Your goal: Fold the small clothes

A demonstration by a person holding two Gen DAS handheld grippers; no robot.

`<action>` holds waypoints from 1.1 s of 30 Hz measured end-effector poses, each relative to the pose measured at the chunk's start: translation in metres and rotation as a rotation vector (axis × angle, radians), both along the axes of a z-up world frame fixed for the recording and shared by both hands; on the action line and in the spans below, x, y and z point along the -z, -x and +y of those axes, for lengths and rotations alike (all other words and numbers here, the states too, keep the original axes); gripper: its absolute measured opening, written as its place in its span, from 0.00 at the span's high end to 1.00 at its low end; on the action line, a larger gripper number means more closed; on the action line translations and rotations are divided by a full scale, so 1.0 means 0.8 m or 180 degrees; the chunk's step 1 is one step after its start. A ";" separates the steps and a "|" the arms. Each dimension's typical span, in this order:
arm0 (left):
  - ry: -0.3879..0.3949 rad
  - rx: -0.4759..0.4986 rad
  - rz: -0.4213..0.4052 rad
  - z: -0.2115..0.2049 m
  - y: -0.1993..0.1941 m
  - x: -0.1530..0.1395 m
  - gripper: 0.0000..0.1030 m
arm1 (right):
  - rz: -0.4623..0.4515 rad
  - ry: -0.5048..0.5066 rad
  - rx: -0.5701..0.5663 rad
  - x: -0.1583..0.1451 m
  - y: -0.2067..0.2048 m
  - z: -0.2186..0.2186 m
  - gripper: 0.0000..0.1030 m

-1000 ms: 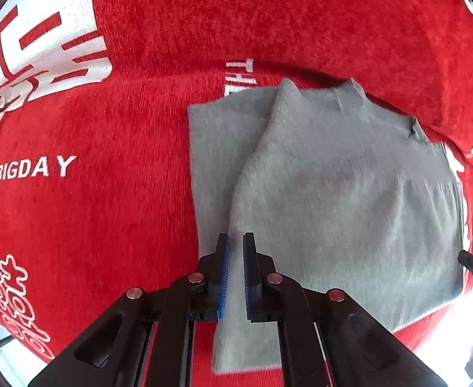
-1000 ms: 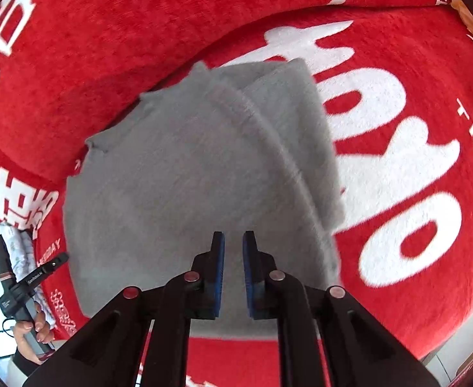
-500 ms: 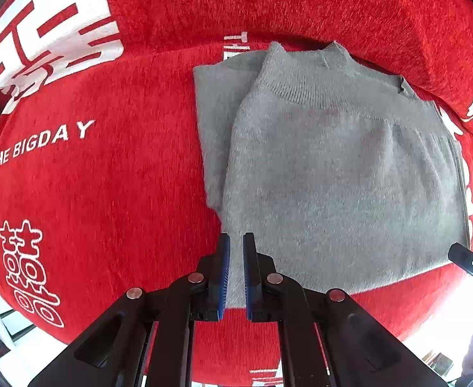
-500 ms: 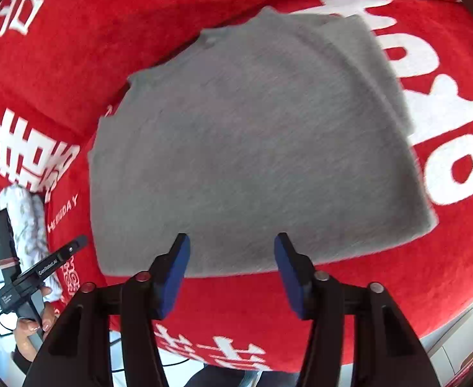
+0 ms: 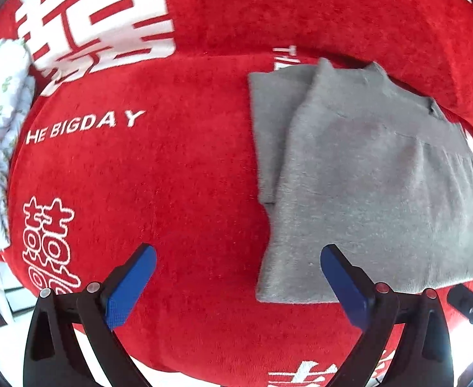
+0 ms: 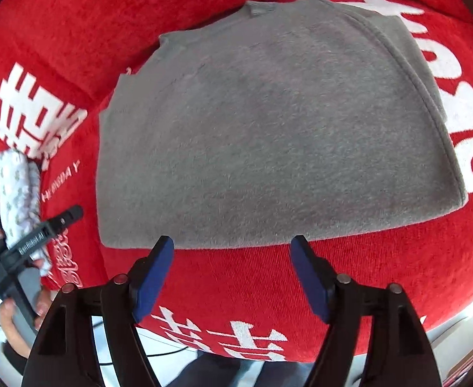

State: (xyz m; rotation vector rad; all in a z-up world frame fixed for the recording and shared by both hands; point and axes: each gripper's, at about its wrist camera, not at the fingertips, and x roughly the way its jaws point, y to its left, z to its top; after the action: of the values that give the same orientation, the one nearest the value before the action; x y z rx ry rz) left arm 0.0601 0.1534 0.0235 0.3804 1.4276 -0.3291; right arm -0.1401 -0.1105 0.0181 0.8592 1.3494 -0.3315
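A folded grey knit sweater [image 5: 365, 174] lies flat on the red cushion [image 5: 172, 177], with its collar toward the backrest and one folded layer showing along its left side. My left gripper [image 5: 238, 254] hangs above the cushion by the sweater's near left corner. Its jaws are opening wide and nothing is between them. In the right wrist view the same sweater [image 6: 268, 122] fills the middle. My right gripper [image 6: 231, 246] hovers over its near edge, jaws opening, with nothing held. The left gripper [image 6: 72, 213] shows at the far left, held by a hand [image 6: 10, 319].
The red cushion carries white lettering [image 5: 84, 125] and white characters [image 5: 49, 245]. A white floral cloth [image 5: 1, 135] lies at the cushion's left end, also the floral cloth [image 6: 20, 200] in the right view. The red backrest [image 5: 300, 9] rises behind the sweater. Floor shows past the near edge.
Both grippers went from shut to open and drew back toward the near edge of the cushion. The sweater stays flat on the cushion.
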 end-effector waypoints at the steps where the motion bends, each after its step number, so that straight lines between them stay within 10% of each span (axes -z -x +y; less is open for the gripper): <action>1: -0.0012 -0.0009 0.0008 0.003 -0.001 0.001 0.01 | 0.0030 0.0064 -0.0048 -0.001 -0.001 0.003 0.25; 7: 0.0030 0.0087 0.0114 0.007 -0.001 0.005 0.01 | 0.0255 0.0549 -0.0439 -0.007 -0.010 0.029 0.25; 33: 0.0369 0.0136 0.0358 0.009 0.001 0.009 0.01 | 0.0393 0.0877 -0.0829 -0.006 -0.036 0.085 0.22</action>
State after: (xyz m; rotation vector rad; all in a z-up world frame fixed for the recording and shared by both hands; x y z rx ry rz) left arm 0.0595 0.1602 0.0164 0.3023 1.5039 -0.4719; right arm -0.1114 -0.0422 0.0232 0.4338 1.4705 -0.3609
